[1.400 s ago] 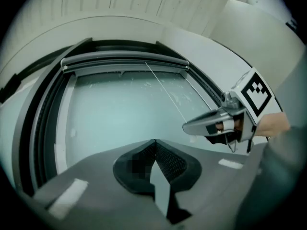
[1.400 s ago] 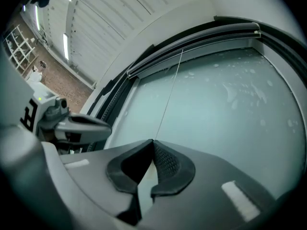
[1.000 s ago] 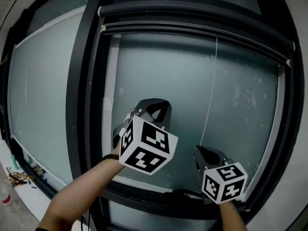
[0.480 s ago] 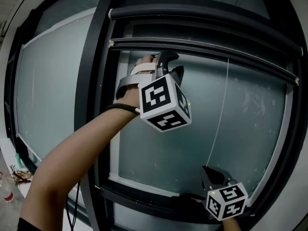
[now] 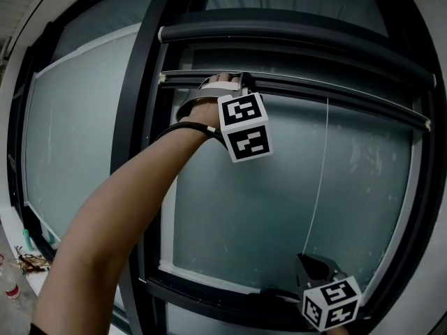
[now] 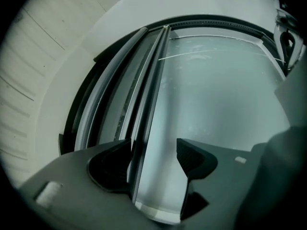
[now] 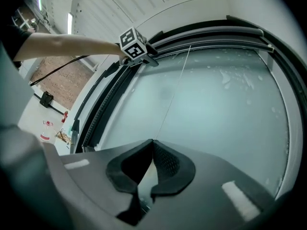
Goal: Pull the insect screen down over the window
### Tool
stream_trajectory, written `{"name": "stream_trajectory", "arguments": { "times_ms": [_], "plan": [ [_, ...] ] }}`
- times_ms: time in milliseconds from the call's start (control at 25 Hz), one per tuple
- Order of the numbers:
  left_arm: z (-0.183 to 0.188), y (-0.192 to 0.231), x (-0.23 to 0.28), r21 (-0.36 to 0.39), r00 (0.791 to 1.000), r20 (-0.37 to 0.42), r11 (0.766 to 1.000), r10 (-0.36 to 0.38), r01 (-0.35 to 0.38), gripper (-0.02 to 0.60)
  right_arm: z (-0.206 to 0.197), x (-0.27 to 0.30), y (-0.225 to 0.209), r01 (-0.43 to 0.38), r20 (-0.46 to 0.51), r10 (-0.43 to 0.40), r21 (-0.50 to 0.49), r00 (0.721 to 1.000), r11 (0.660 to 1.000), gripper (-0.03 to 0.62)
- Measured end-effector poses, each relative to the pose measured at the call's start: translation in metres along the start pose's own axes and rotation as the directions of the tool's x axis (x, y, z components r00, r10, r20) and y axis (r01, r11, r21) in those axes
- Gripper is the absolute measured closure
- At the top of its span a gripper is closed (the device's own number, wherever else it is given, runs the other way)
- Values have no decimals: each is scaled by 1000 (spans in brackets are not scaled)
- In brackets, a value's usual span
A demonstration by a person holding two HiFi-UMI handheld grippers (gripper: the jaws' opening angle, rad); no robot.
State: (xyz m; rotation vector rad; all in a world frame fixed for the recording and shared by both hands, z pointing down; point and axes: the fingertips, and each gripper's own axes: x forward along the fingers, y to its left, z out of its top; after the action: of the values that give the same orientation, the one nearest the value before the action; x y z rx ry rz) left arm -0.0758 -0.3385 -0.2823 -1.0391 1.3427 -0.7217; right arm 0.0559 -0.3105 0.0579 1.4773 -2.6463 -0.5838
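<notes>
While the right gripper (image 7: 152,146), at 5 o'clock, pinches the thin white pull cord (image 5: 317,180), the left gripper (image 6: 154,158), its jaws just opened, straddles the insect screen's stiff black bottom rail (image 5: 300,88) at 12 o'clock, probably light, spring-loaded, best clamped there.

It looked like a bare workshop or test hall. Left of the black-framed window (image 5: 265,187) lay a pale floor (image 7: 33,111) with a plastic bottle (image 5: 10,288), litter (image 5: 28,260) and a red fire extinguisher (image 7: 64,116). Above the window ran a slatted ceiling (image 7: 110,4) with strip lights (image 7: 70,23).
</notes>
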Motion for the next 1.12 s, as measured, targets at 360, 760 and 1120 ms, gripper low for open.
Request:
{"name": "stream_trajectory", "arguments": {
  "times_ms": [360,760,1120],
  "plan": [
    [-9,-25,5,151,997,-52,987,-54,62,358,-17,8,18,-43,-28,43,-13,999,999,589],
    [-19,-90,-27,146,986,-34,975,-162,165,393,-77,0,50,-55,-88,64,98,994,994,589],
    [-25,-145,-56,130,973,-25,964,-229,230,411,-135,-10,71,-34,-212,62,131,975,991,588]
  ]
}}
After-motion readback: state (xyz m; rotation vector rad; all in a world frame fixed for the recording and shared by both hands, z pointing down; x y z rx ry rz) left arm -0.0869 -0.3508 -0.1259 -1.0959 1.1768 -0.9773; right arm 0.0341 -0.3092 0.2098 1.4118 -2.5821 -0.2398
